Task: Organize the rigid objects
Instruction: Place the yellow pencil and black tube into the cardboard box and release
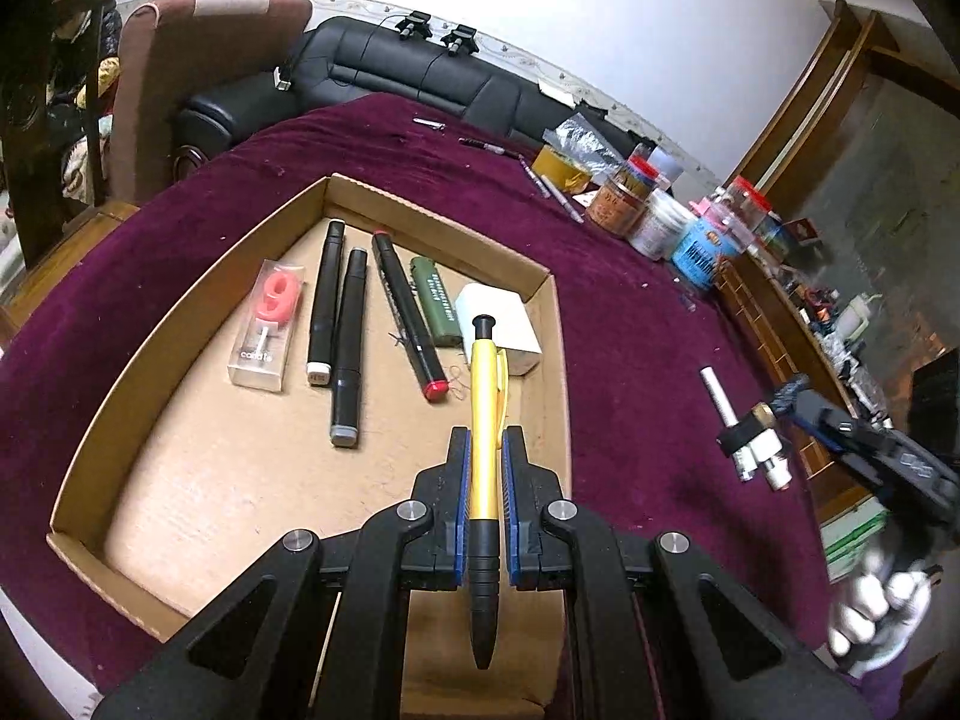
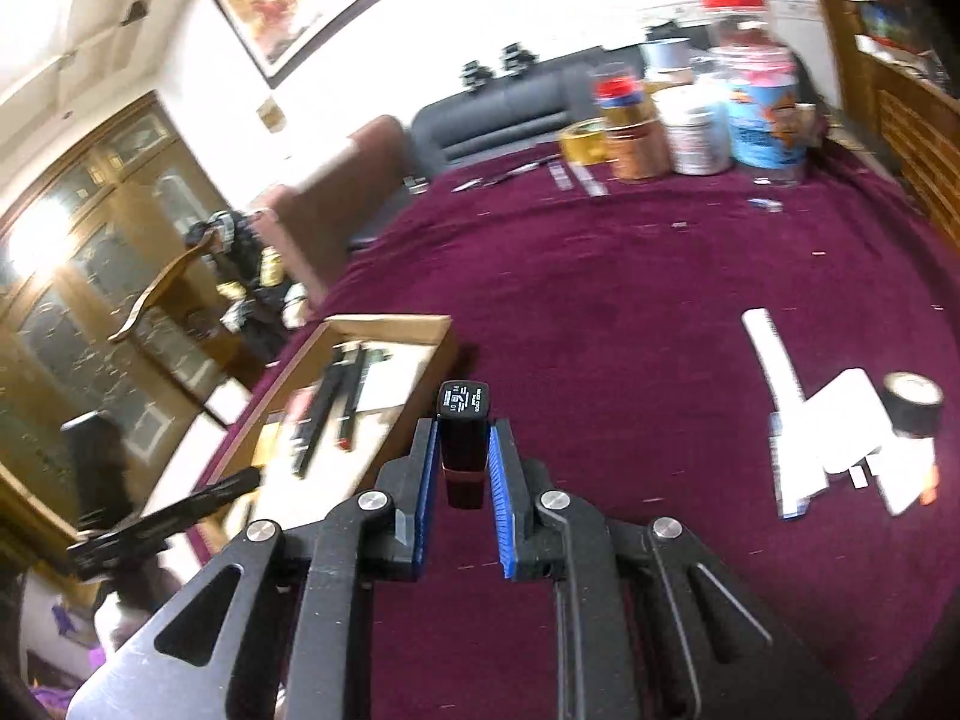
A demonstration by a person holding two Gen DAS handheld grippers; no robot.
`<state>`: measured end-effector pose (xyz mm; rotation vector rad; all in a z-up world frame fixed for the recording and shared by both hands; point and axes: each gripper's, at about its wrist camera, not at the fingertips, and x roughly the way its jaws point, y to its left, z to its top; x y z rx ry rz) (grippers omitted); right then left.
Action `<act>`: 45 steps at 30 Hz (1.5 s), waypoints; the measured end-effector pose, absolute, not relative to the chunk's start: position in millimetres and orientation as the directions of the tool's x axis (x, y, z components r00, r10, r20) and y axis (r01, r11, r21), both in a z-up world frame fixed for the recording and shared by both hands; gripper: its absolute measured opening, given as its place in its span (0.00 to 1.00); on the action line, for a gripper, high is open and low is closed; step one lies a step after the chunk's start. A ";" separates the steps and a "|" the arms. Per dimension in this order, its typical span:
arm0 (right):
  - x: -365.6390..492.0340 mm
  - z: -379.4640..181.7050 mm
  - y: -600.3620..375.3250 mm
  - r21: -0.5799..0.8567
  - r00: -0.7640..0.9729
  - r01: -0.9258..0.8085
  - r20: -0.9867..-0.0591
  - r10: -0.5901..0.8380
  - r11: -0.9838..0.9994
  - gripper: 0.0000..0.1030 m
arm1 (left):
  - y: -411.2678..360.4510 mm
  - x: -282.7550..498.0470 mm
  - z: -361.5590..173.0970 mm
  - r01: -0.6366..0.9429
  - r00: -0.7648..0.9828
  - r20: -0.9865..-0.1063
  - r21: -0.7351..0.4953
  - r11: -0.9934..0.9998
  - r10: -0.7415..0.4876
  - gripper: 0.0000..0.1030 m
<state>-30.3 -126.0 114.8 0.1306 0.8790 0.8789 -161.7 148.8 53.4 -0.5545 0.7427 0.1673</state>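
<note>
My left gripper (image 1: 486, 435) is shut on a yellow pen (image 1: 485, 396) with a black tip and clicker, held over the right part of a cardboard tray (image 1: 441, 222). In the tray lie a boxed "9" candle (image 1: 267, 324), three black markers (image 1: 348, 348), a green lighter (image 1: 437, 303) and a white card (image 1: 501, 318). My right gripper (image 2: 463, 429) is shut on a small dark tube (image 2: 462, 420) with a labelled black cap, above the maroon cloth just right of the tray (image 2: 390, 324). The right gripper (image 1: 798, 396) also shows blurred at the edge of the left wrist view.
Jars and tubs (image 2: 690, 126) crowd the table's far right corner, with loose pens (image 1: 558, 189) beside them. A white stick (image 2: 771, 360), white cards (image 2: 840, 420) and a black tape roll (image 2: 912, 402) lie on the cloth to the right. A black sofa (image 1: 420, 72) stands behind.
</note>
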 end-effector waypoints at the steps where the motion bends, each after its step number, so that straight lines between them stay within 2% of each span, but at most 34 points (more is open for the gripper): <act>1: -35.3 115.9 -119.9 0.452 0.304 -0.622 -0.613 0.729 0.640 0.14 | 149.7 -159.9 52.4 -0.340 0.726 -0.686 -0.410 0.846 -0.041 0.07; 11: -81.8 105.0 -49.2 0.499 0.096 -0.721 -0.615 0.783 0.481 0.14 | 168.7 -148.9 28.2 -0.403 0.658 -0.752 -0.393 0.827 -0.037 0.07; 19: -74.6 61.9 16.0 0.462 0.033 -0.707 -0.735 0.677 0.536 0.14 | 173.5 -124.9 17.6 -0.432 0.598 -0.801 -0.341 0.835 -0.019 0.07; 20: -68.9 57.3 21.9 0.452 0.040 -0.700 -0.749 0.662 0.553 0.14 | 174.1 -123.3 16.9 -0.433 0.596 -0.803 -0.342 0.834 -0.020 0.09; 22: -56.2 49.9 35.3 0.434 0.052 -0.689 -0.769 0.637 0.581 0.14 | 175.9 -123.4 17.5 -0.431 0.600 -0.799 -0.353 0.831 -0.029 0.20; 24: -42.9 48.1 38.8 0.442 0.054 -0.663 -0.776 0.628 0.604 0.15 | 177.3 -127.3 20.6 -0.433 0.618 -0.786 -0.369 0.823 -0.028 0.44; 28: -21.9 36.3 40.2 0.464 0.054 -0.597 -0.791 0.610 0.655 0.15 | 178.8 -137.4 31.3 -0.426 0.654 -0.756 -0.382 0.820 -0.013 0.50; 30: -19.2 36.9 33.8 0.481 0.059 -0.592 -0.774 0.630 0.647 0.15 | 177.0 -141.8 37.6 -0.429 0.662 -0.749 -0.370 0.824 0.009 0.60; 31: -20.5 39.4 30.0 0.482 0.071 -0.590 -0.768 0.636 0.648 0.15 | 175.2 -143.4 40.4 -0.432 0.665 -0.746 -0.358 0.828 0.025 0.60; 34: -22.3 49.1 14.0 0.465 0.125 -0.595 -0.752 0.647 0.655 0.21 | 163.1 -147.5 50.1 -0.448 0.668 -0.738 -0.292 0.845 0.099 0.61; 37: -32.9 62.2 -5.7 0.419 0.214 -0.605 -0.733 0.646 0.677 0.26 | 140.6 -149.0 61.4 -0.475 0.653 -0.721 -0.153 0.867 0.231 0.65; 40: -42.0 69.7 -27.4 0.373 0.298 -0.608 -0.712 0.636 0.701 0.40 | 120.7 -151.0 72.2 -0.503 0.647 -0.677 -0.035 0.863 0.350 0.77; 41: -45.7 72.1 -35.6 0.350 0.334 -0.606 -0.702 0.629 0.714 0.48 | 113.0 -151.0 75.9 -0.518 0.641 -0.658 0.010 0.855 0.395 0.81; 42: -49.1 73.9 -43.6 0.328 0.371 -0.603 -0.692 0.620 0.727 0.51 | 109.3 -150.7 77.4 -0.522 0.639 -0.648 0.031 0.852 0.415 0.82; 45: -53.8 75.6 -54.2 0.261 0.448 -0.594 -0.678 0.583 0.761 0.52 | 96.9 -148.6 82.4 -0.516 0.640 -0.626 0.079 0.853 0.445 0.82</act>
